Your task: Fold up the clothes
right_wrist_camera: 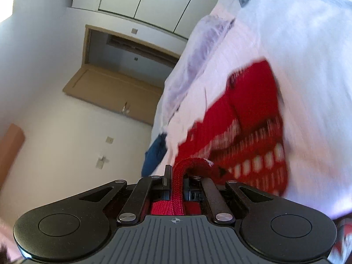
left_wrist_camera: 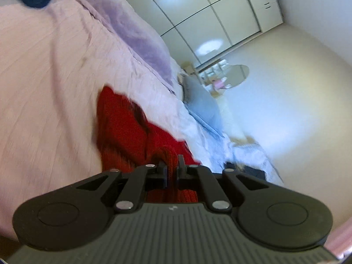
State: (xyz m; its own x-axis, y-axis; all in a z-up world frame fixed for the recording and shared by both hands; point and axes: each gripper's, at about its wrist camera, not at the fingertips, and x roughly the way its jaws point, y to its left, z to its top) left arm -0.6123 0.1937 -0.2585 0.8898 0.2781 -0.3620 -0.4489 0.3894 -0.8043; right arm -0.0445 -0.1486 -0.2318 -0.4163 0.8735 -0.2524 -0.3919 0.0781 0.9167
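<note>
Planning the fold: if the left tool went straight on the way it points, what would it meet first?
Likely more of the red sweater that the left tool already grips, then the pink bedspread; depth is unclear.

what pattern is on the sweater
Red knit sweater with white banded motifs, clearest in the right wrist view.

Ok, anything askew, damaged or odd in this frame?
Nothing stands out. Both grippers, left and right, are shut on the red sweater over the pink bedspread; motion blur hides finer detail.
</note>
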